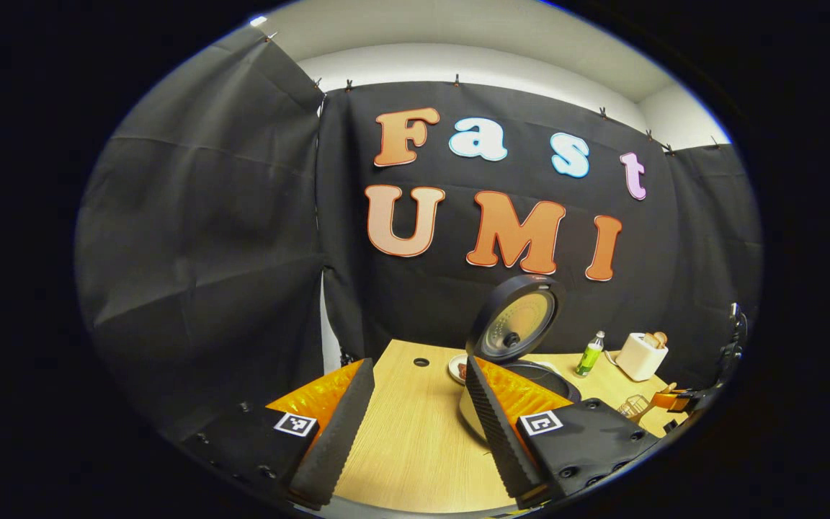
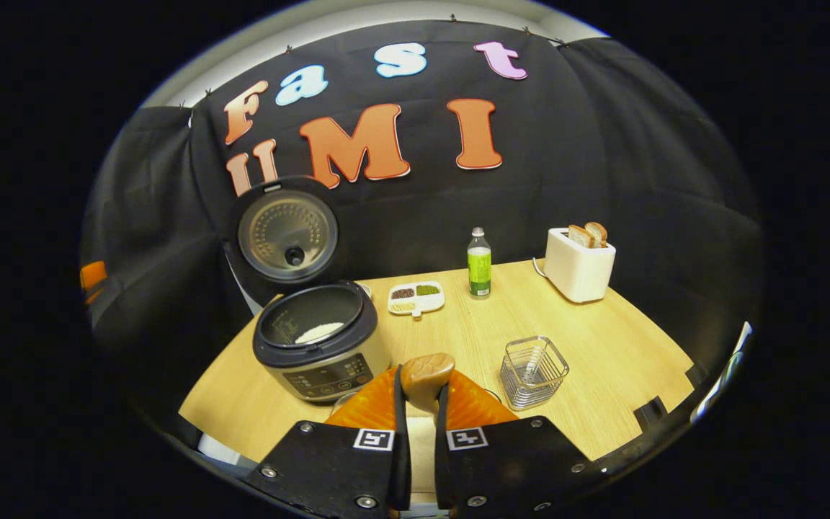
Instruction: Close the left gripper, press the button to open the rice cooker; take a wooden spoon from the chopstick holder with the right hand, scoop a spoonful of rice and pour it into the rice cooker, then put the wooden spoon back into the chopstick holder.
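Observation:
The rice cooker point(image 2: 318, 346) stands open on the wooden table point(image 2: 602, 360), lid point(image 2: 287, 234) raised, with a patch of white rice point(image 2: 318, 331) in its pot. My right gripper point(image 2: 421, 393) is shut on the wooden spoon point(image 2: 426, 369), whose rounded head sticks up between the fingertips, to the right of the cooker's front. The wire chopstick holder point(image 2: 532, 371) sits just to the right. My left gripper point(image 1: 422, 367) hangs open left of the cooker point(image 1: 516, 360), its right finger point(image 1: 501, 425) covering the cooker's body.
A divided dish of grains point(image 2: 417, 297), a green-labelled bottle point(image 2: 479, 263) and a white toaster with bread point(image 2: 579, 263) stand toward the back of the table. A round rim point(image 2: 346, 396) shows under my right fingers. The right gripper point(image 1: 681, 398) appears far right in the left gripper view.

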Motion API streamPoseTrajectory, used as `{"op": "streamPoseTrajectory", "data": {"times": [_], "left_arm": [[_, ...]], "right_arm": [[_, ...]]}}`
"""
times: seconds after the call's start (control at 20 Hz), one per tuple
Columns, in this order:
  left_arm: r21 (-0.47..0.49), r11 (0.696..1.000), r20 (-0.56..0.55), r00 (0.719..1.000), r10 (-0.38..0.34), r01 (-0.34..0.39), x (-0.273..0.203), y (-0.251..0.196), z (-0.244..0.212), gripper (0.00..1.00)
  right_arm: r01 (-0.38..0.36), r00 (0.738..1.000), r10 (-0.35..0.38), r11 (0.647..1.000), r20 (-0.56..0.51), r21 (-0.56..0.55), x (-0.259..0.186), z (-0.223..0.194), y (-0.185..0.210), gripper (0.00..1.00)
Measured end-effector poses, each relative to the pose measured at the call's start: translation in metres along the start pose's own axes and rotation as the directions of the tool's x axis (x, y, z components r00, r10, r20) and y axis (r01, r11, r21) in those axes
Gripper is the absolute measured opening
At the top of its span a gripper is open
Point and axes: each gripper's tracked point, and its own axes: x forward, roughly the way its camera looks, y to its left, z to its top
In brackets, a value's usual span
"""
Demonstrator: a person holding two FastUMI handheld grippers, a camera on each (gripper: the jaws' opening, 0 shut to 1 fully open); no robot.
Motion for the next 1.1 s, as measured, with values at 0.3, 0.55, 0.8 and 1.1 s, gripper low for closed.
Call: {"op": "streamPoseTrajectory", "data": {"times": [0.3,0.55,0.8,1.1], "left_arm": [[-0.007,1.000,-0.004,1.000,0.001,-0.001,0.000,0.010,-0.001,0.84],[0.004,1.000,0.002,1.000,0.013,-0.013,-0.003,0.019,0.003,0.84],[0.008,1.000,0.008,1.000,0.021,-0.021,-0.004,0.026,0.002,0.84],[-0.006,1.000,-0.009,1.000,0.011,-0.011,0.003,0.022,-0.005,0.87]], "right_arm": [[0.007,0.999,-0.009,0.999,-0.040,-0.035,0.010,-0.029,0.017,0.13],[-0.046,0.994,0.059,0.990,-0.090,0.134,0.010,-0.041,0.048,0.12],[-0.096,0.987,0.130,0.950,-0.097,0.298,0.012,-0.041,0.060,0.12],[-0.131,0.972,0.220,0.800,-0.083,0.585,0.014,-0.048,0.045,0.12]]}}
